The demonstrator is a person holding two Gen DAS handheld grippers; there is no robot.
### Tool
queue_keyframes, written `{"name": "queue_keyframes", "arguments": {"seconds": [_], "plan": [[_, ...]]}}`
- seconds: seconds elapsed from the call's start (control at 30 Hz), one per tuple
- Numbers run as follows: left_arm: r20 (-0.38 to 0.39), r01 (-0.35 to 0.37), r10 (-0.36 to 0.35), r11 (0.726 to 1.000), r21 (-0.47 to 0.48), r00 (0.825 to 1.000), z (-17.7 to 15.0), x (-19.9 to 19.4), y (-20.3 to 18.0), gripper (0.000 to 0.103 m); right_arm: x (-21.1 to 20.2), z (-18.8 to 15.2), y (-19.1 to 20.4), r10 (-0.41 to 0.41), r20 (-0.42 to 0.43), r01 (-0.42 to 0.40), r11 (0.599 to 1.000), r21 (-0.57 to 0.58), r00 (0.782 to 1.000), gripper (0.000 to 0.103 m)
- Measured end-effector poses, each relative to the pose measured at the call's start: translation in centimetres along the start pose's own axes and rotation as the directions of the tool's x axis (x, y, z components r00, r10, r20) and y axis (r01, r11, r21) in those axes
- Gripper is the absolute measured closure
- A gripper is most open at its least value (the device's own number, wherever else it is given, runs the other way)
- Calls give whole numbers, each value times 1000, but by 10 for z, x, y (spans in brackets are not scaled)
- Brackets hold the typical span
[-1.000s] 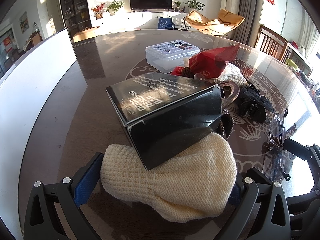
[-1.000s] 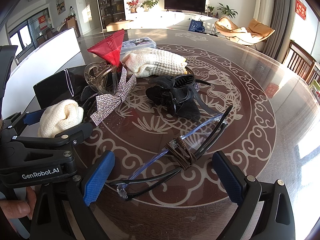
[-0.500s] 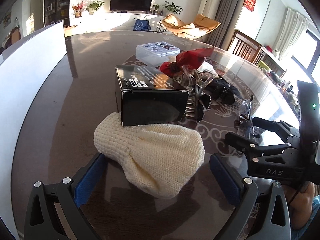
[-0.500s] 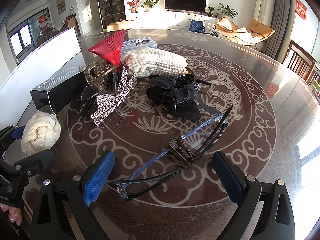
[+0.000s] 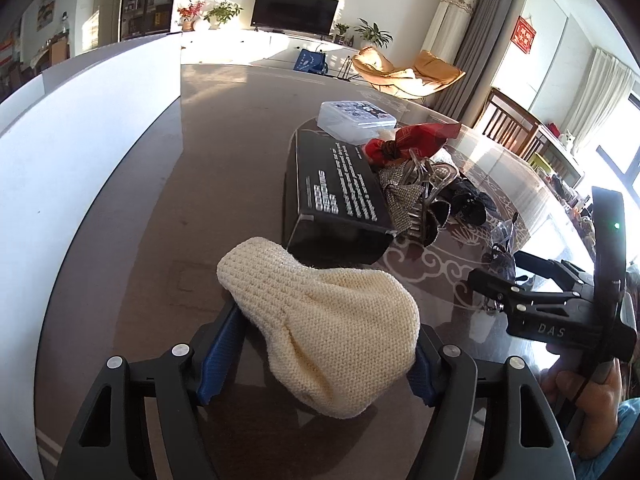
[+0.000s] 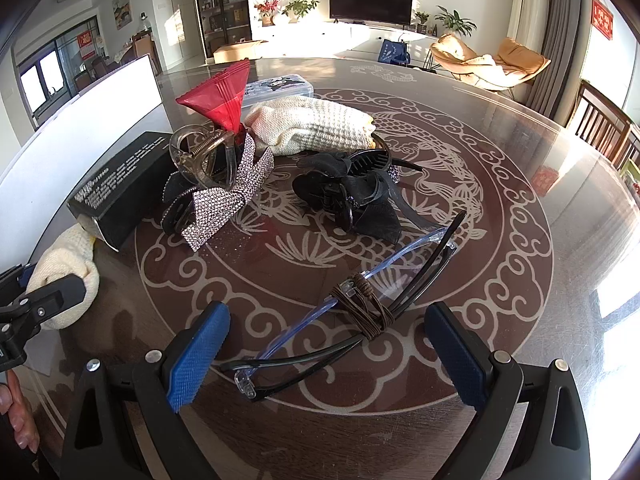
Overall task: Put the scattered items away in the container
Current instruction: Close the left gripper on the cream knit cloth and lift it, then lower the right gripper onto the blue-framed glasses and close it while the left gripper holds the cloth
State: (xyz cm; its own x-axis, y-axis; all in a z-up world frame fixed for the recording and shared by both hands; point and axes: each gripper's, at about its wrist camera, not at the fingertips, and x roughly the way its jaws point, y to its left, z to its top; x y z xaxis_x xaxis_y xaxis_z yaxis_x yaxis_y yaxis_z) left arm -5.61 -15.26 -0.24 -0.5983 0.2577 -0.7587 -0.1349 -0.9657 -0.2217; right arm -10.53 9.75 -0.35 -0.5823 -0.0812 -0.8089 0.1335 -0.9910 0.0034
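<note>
Since a second ago the left gripper (image 5: 326, 354) has drawn the cream knitted mitten (image 5: 320, 320) out from under the black box (image 5: 340, 196), its jaws closing until both pads squeeze the wool. Soft, light and squashy, it should hold best gripped across its bulky middle. Over the glasses (image 6: 352, 308) the right gripper (image 6: 324, 354) stands spread, holding nothing.

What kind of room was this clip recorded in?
Most likely a home living and dining room: a television on a low white cabinet, a lounge chair beside curtains, and a round glass-topped table with wooden dining chairs.
</note>
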Motion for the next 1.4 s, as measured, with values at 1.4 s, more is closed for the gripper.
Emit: {"name": "queue_keyframes", "arguments": {"seconds": [1.4], "plan": [[-69, -150, 163, 974, 169, 984, -13, 7, -23, 0, 4, 5, 1, -87, -59, 94, 989, 116, 994, 4]]}}
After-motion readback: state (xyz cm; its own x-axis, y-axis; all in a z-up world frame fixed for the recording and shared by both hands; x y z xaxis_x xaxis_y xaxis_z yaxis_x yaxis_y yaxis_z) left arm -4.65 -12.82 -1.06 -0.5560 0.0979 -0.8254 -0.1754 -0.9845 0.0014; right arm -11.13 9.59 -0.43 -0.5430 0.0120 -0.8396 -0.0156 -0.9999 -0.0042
